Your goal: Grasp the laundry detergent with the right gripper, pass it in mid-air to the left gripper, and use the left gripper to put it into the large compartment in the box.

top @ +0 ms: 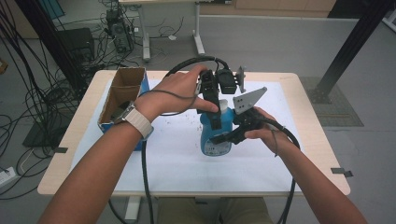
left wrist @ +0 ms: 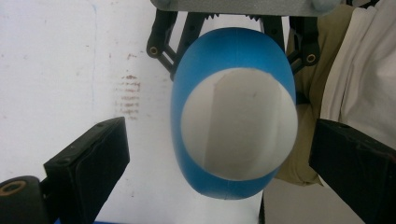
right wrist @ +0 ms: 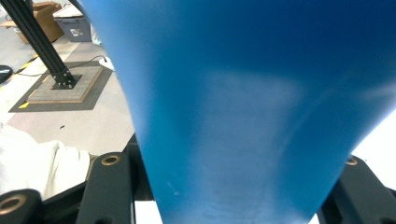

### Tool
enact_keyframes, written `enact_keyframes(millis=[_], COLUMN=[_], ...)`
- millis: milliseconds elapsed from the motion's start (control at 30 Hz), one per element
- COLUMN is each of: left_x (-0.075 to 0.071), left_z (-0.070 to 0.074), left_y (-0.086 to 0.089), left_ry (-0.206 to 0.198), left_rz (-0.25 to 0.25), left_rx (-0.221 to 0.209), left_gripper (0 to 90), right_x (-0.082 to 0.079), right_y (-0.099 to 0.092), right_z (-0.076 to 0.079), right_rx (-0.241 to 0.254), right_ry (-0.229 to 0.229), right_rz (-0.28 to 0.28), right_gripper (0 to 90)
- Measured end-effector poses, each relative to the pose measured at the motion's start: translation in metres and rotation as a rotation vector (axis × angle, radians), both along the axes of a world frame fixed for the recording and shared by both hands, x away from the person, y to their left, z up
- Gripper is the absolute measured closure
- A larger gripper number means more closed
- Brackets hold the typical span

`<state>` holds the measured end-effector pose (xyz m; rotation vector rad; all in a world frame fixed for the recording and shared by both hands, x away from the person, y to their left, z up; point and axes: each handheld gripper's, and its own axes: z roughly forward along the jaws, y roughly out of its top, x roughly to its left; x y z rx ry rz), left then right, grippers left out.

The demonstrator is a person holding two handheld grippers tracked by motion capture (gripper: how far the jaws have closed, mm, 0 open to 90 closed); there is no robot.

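Observation:
A blue bottle (top: 215, 135) with a white cap (top: 224, 104) stands upright on the white mat (top: 168, 154). My right gripper (top: 228, 136) comes in from the right and is shut on the bottle's body; in the right gripper view the blue wall (right wrist: 243, 102) sits between its jaws (right wrist: 233, 191). My left gripper (top: 218, 112) hangs over the top, pointing down. In the left gripper view the cap (left wrist: 240, 123) lies between my open jaws (left wrist: 219, 142), with a gap on each side. The right gripper's fingers (left wrist: 161, 44) show beyond the bottle (left wrist: 187, 154).
An open cardboard box (top: 120, 95) with a blue side stands at the table's left, next to my left forearm. Small dark specks lie on the mat near the bottle. Black cables trail from both grippers. A black frame post (top: 348, 49) stands on the floor at the right.

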<state>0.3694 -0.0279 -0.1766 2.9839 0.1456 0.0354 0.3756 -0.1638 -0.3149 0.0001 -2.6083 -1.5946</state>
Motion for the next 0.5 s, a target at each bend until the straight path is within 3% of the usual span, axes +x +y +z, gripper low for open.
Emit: enact_keyframes(millis=[500], left_x=[-0.0004], left_z=[-0.0001], left_y=[-0.001], left_ry=[0.0], left_rz=[-0.004], left_rx=[-0.002], left_gripper=[5.4], right_x=[0.0004], right_y=[0.0002], right_z=[-0.0003], right_rx=[-0.002], right_ry=[0.0], right_rz=[0.002], right_gripper=[43.3])
